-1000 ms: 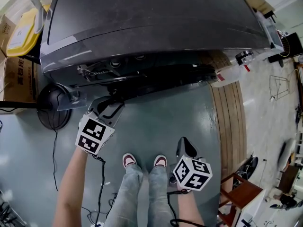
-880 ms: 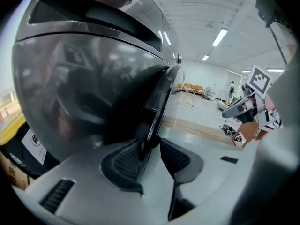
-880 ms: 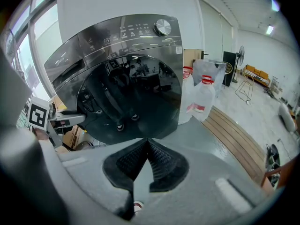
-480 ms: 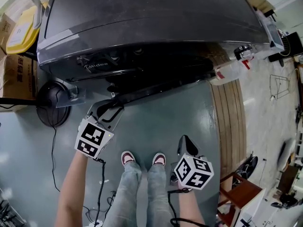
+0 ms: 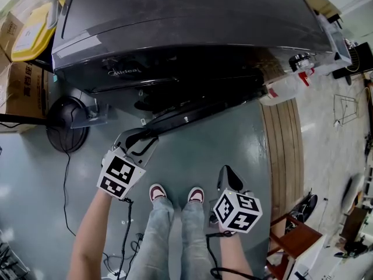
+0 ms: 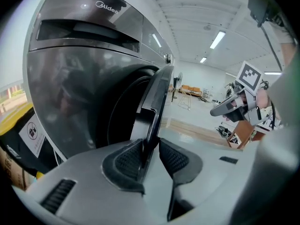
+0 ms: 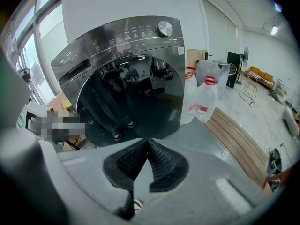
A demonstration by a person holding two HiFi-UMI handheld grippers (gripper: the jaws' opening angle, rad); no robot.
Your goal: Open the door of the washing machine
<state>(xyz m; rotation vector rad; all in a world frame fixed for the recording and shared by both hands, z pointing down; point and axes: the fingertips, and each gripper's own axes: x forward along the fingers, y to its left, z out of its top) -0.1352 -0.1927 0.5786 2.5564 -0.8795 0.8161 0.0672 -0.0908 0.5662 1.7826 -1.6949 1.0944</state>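
A dark grey front-loading washing machine [image 5: 186, 22] fills the top of the head view. Its round door [image 5: 198, 112] stands partly swung out, hinged on the right. My left gripper [image 5: 140, 140] sits at the door's free left edge. In the left gripper view the door's rim [image 6: 157, 102] runs between the pads of the left gripper [image 6: 150, 156], whose jaws have just been closing on it. My right gripper [image 5: 229, 177] hangs lower right, off the machine. In the right gripper view the right gripper [image 7: 147, 161] is shut on nothing and faces the glossy door [image 7: 136, 102].
A black floor fan [image 5: 67, 127] and a cardboard box [image 5: 20, 92] stand left of the machine, a yellow bin [image 5: 32, 31] behind them. Plastic jugs [image 5: 285, 86] sit at the machine's right by a wooden floor strip [image 5: 282, 150]. The person's shoes [image 5: 175, 194] stand between the grippers.
The door has swung further out from the machine. My left gripper has come back toward the person with the door's edge. The right gripper has stayed put.
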